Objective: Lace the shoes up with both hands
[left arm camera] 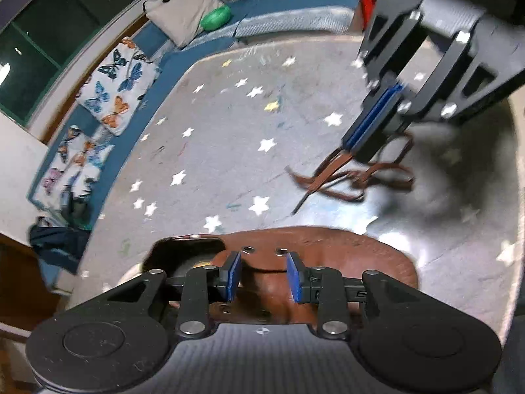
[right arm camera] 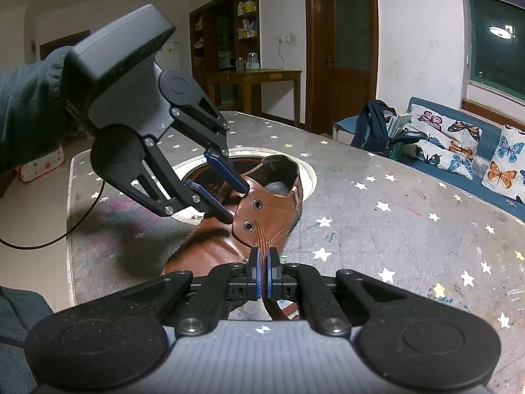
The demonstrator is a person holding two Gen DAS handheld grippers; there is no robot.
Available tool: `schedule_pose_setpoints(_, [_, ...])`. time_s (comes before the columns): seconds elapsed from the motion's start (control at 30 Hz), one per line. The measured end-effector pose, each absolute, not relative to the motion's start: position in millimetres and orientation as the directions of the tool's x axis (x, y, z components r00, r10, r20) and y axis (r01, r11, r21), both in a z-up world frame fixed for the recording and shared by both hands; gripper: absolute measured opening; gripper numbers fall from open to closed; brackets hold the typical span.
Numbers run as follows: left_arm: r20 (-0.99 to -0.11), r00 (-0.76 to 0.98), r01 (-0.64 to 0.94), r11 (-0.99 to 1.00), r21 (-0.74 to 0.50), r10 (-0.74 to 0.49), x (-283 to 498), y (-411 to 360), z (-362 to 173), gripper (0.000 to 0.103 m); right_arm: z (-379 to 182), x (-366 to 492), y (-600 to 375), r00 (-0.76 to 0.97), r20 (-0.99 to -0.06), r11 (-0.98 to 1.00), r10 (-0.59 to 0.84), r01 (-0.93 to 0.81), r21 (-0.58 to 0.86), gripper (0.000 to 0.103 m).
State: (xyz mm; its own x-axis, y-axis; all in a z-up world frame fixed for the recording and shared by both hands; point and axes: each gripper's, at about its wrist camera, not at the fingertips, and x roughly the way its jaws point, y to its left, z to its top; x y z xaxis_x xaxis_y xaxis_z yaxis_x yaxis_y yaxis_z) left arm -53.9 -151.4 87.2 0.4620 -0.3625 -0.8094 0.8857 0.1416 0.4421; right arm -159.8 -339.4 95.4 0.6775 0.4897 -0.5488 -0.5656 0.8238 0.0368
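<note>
A brown leather shoe lies on the star-patterned table, its opening turned away from me. A brown lace comes out of the lower eyelet and runs straight into my right gripper, which is shut on it. In the left wrist view the right gripper pinches the lace, whose loose loops trail on the table. My left gripper reaches down from the left and its pads stand apart either side of the eyelet flap's edge. I see no clear press on the shoe.
A round recess in the table lies just behind the shoe. A thin black cable hangs off the left edge. A blue sofa with butterfly cushions and a dark backpack stand beyond the table. A person's dark sleeve enters at left.
</note>
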Motion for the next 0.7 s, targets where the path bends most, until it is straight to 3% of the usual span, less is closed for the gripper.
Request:
schedule_pose_setpoints(0.4, [-0.839,0.447,0.893,0.095,0.440,-0.312,-49,-151,85,0.033,91,-161,-342,0.678,-0.547,0.824,0.492,-0.565,0.041,0.003])
schedule_pose_setpoints(0.7, [-0.835,0.428,0.902,0.098,0.421,-0.346,-50,-154,81,0.033,87,-154,-340,0.675,-0.542,0.818,0.501,-0.573,0.044,0.003])
